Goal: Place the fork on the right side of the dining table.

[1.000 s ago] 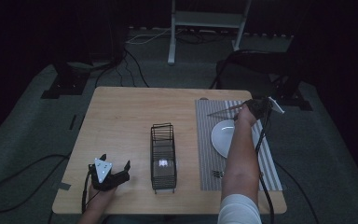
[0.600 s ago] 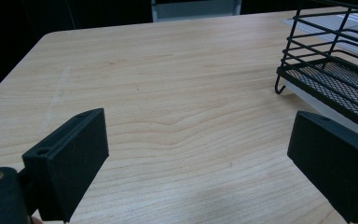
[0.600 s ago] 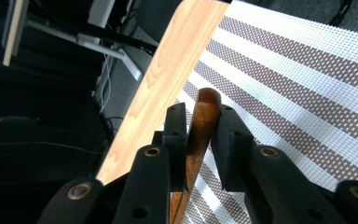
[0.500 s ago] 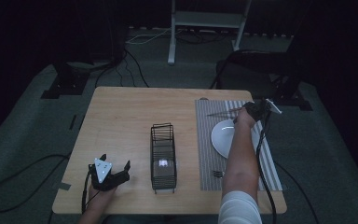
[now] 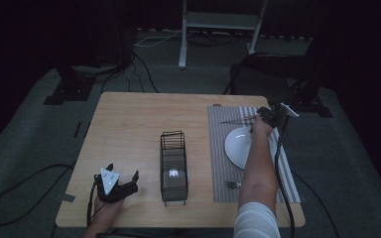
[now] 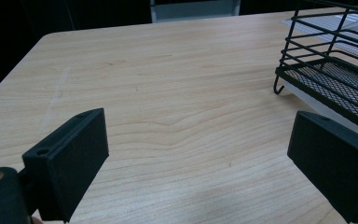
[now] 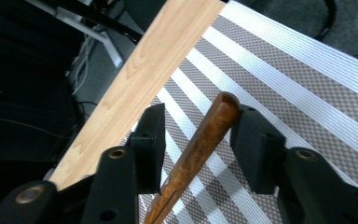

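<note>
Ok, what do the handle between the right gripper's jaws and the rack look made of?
The handle looks like varnished wood: brown mottled grain with a gloss. It lies between the right gripper, whose jaws have just been opening. The rack seems black coated metal wire, with a fine mesh floor.

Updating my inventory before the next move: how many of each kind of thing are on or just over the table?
Plate: 1
Fork: 1
Wooden-handled utensil: 1
Rack: 1
Placemat: 1
Total: 5
</note>
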The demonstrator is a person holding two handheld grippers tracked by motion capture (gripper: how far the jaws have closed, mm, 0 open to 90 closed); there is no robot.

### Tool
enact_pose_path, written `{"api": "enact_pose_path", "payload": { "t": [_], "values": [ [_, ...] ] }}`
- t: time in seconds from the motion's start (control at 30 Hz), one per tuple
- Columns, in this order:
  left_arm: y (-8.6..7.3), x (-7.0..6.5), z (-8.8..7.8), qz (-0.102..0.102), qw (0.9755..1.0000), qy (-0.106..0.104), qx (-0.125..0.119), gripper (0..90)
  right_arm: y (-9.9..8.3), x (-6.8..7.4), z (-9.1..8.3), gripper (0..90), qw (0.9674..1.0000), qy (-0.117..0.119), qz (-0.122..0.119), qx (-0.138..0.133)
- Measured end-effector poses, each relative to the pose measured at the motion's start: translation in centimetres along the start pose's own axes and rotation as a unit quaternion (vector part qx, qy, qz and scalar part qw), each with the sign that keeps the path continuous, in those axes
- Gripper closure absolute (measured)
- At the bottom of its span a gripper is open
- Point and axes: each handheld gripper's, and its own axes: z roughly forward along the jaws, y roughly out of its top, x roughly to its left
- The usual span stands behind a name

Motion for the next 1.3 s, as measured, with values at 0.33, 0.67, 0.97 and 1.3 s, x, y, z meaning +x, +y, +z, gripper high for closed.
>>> {"api": "enact_pose_path", "payload": {
  "t": [0.33, 0.67, 0.97, 1.3],
  "values": [
    [0.0, 0.0, 0.0, -0.003, 1.0, -0.002, -0.002, 5.0, 0.3, 0.0, 0.0, 41.0, 0.999, -0.02, -0.03, 0.025],
    [0.0, 0.1, 0.0, -0.004, 1.0, -0.003, -0.002, 5.0, -0.6, 1.0, -0.2, 23.2, 0.9864, -0.013, -0.144, 0.077],
    [0.0, 0.1, 0.0, -0.003, 1.0, -0.005, -0.002, 5.0, -3.7, 3.6, -0.7, 13.8, 0.9555, 0.054, -0.255, 0.138],
    [0.0, 0.1, 0.0, -0.003, 1.0, -0.008, 0.0, 5.1, -7.5, 5.6, -0.3, 13.3, 0.9128, 0.099, -0.326, 0.225]
  ]
}}
